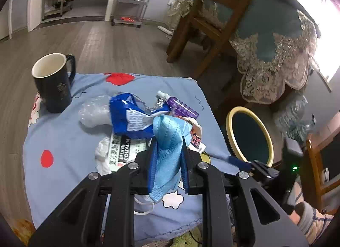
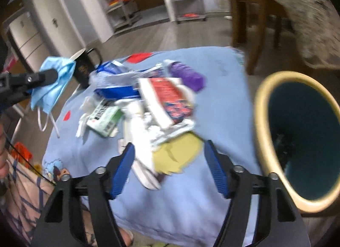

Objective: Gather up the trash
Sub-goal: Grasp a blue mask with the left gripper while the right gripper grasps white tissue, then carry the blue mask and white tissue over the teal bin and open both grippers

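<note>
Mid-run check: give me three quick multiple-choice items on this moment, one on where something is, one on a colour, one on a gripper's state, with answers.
1. Where is the trash bin?
A. On the cloth
B. On the floor beside the table's right edge
C. Behind the mug

2. What colour is the face mask?
A. Light blue
B. Red
C. Yellow

3. What is the right gripper doing?
A. Shut on paper
B. Open, holding nothing
C. Shut on the mug

Answers: 1 B, its rim stands off the cloth; 2 A, seen in both views; 3 B, fingers spread apart above the yellow paper.
</note>
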`<state>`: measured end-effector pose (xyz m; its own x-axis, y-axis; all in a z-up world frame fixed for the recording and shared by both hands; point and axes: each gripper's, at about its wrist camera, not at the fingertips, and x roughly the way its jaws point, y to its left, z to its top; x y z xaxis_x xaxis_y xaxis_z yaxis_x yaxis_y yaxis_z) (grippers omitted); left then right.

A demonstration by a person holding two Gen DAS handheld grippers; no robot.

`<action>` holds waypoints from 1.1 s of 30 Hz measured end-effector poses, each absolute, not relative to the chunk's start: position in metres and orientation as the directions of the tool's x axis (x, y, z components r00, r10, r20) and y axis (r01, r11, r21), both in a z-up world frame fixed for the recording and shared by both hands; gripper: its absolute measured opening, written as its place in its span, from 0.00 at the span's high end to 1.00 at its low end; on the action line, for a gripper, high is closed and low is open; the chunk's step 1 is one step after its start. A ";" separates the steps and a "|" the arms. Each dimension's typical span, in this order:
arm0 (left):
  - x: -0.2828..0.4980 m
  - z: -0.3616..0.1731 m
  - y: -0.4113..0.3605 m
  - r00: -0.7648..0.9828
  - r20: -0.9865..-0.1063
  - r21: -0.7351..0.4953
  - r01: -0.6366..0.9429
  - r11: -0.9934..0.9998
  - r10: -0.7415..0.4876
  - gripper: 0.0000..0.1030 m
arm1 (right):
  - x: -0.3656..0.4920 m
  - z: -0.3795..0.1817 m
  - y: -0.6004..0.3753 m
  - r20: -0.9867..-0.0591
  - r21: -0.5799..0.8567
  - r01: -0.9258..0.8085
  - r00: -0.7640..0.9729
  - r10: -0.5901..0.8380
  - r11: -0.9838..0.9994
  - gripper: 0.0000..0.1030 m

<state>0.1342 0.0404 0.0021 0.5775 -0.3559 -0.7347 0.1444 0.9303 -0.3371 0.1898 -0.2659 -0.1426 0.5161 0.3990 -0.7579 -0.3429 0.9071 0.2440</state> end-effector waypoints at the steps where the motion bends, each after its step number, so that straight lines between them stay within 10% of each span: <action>1: 0.135 0.000 0.043 0.582 -0.735 -0.335 0.137 0.932 -0.350 0.82 | 0.192 -0.143 -0.256 -0.761 0.240 -0.357 0.509 0.403 0.903 0.39; 15: 0.152 -0.020 0.055 0.586 -0.751 -0.329 0.065 0.942 -0.303 0.82 | 0.236 -0.158 -0.169 -0.824 0.053 -0.497 0.468 0.319 0.866 0.43; 20: 0.156 -0.021 0.055 0.588 -0.750 -0.334 0.059 0.941 -0.303 0.82 | 0.234 -0.165 -0.177 -0.821 0.094 -0.504 0.448 0.353 0.858 0.77; 33: 0.153 -0.023 0.047 0.585 -0.748 -0.337 0.073 0.939 -0.314 0.82 | 0.214 -0.135 -0.220 -0.739 0.291 -0.458 0.450 0.501 0.840 0.82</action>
<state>0.1531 0.0471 -0.0225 0.5846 -0.3141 -0.7481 0.0728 0.9386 -0.3372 0.2143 -0.2196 -0.1354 0.4496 0.5012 -0.7394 -0.4577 0.8401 0.2911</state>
